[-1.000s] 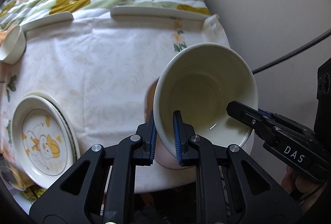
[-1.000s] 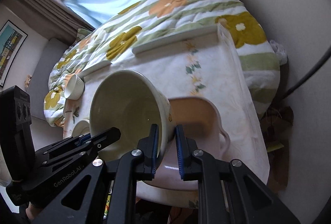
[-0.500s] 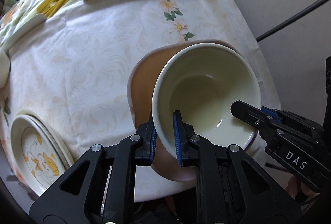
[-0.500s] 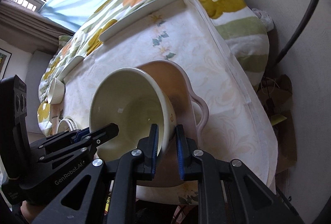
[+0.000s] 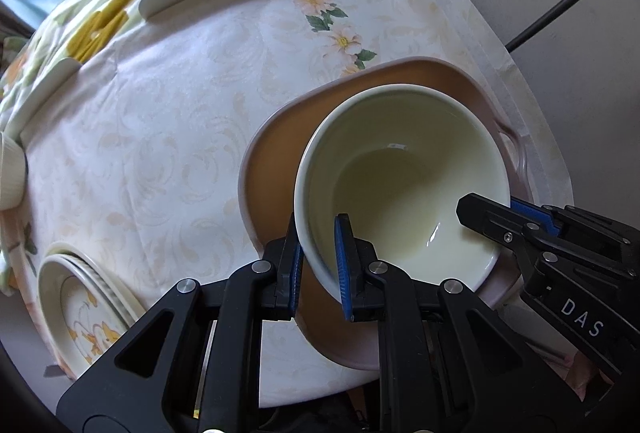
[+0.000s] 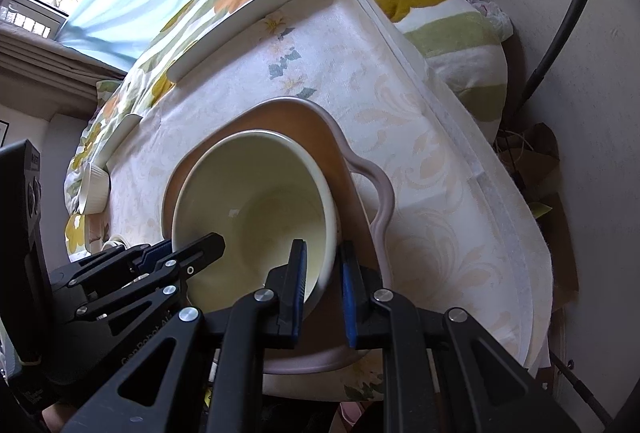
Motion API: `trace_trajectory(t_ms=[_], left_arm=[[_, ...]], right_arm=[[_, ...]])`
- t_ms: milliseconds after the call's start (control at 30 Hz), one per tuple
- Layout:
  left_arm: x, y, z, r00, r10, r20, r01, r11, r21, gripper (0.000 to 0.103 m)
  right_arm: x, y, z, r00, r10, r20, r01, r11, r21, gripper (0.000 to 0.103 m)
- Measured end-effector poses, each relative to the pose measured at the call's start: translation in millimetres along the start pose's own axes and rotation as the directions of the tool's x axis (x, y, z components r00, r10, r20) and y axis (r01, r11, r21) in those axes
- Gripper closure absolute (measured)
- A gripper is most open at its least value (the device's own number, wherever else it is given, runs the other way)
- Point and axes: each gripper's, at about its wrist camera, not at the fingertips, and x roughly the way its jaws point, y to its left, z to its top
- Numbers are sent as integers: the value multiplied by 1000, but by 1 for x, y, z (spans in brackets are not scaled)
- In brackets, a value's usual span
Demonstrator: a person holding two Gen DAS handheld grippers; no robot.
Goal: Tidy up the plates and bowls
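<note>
The bowl (image 5: 400, 189) sits in the tray (image 5: 280, 137) at the table's (image 5: 160, 121) right edge, near its far corner. A plate stack (image 5: 84, 297) lies at the near-left edge — well apart from the tray — with a small cup (image 5: 10, 173) at the left edge behind it.

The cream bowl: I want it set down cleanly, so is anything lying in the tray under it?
Nothing visible does. The cream bowl, pinched at its rim by the left gripper and right gripper, hangs over the tray, whose visible brown floor is bare; the part beneath the bowl is hidden.
</note>
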Motion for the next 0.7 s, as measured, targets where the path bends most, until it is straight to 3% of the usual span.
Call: trace_trajectory(t_ms=[200,367,467,533,600,700], left_arm=[[-2,-3,-1,1000,22,11,-22,1000,-2,90],[-12,-5,-1,998,49,42,-48,999,-9,83],[-29,-7,-3,995,57,87,-56,998,-14,67],[-41,-8,-4,989,83,125,-80,996,-23,39],[-57,-7,-7,980,94,174,-87,995,-43,29],[-80,-1,-15,970,92,225,-74,993,-89,28]], right_arm=[[-7,4,-1,1000,-21,-4,21,1000,0,88],[-16,0,-1,1000,-16,-16,16,1000,19,88],[-29,-3,-4,1000,-16,7,16,1000,24,88],[-40,-4,-5,999,-2,32,2,1000,17,88],[-53,-3,-5,998,1,65,-1,1000,-10,88],[-72,-3,-5,993,31,111,-24,998,-62,88]])
